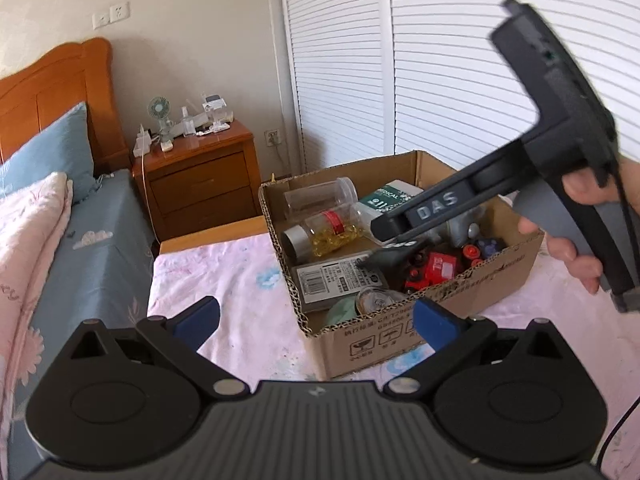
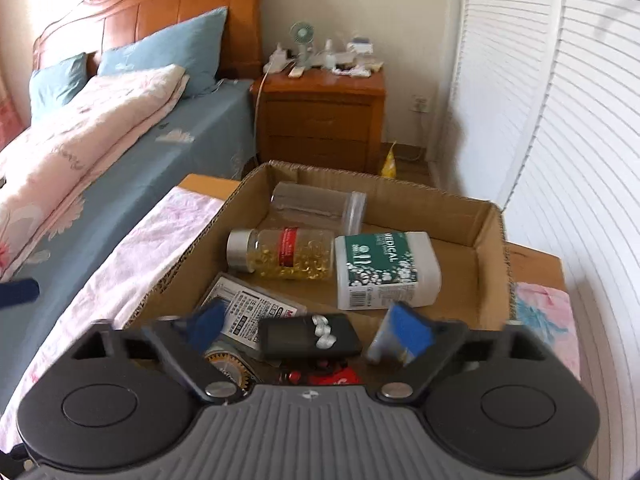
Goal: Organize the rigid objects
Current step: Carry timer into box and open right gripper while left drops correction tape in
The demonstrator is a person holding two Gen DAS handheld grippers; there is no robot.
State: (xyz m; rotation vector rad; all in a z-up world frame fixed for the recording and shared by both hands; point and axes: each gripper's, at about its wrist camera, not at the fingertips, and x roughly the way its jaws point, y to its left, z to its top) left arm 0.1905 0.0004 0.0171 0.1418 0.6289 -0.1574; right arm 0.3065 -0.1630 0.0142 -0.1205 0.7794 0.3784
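Box: the cardboard box (image 2: pixel 486 236) sits on the pink-clothed tabletop (image 1: pixel 224 280), centre of both views, top open, flaps cut away.
Contents: lying inside are a clear jar (image 2: pixel 316 204) at the far wall, a capsule bottle (image 2: pixel 288 254) on its side, a white-and-green medical bottle (image 2: pixel 384 272), a flat labelled pack (image 2: pixel 256 308), a round tin (image 1: pixel 374 300), red toy pieces (image 1: pixel 434 266) and a dark gadget (image 2: pixel 308 336).
Left gripper: your left gripper (image 1: pixel 316 316) stands wide with nothing between the blue pads, low centre of its view, just short of the box's near corner.
Right gripper: your right gripper (image 2: pixel 310 328) is also spread wide and carries nothing; it hangs over the box's near end, above the dark gadget.
Step in hand: I judge you are either reaching in for a piece or have just let one go. The scene fits both, so the pictures do not settle it.
Next move calls for: a straight vertical path for the right gripper, whichever way it goes.
Edges: the box walls stand close to both pads at the lower centre, and the corrugated rim could catch a finger.
Open room: bare pink cloth lies left of the box, the bed (image 2: pixel 120 168) beyond it; the louvred doors (image 2: pixel 560 140) close the right side.
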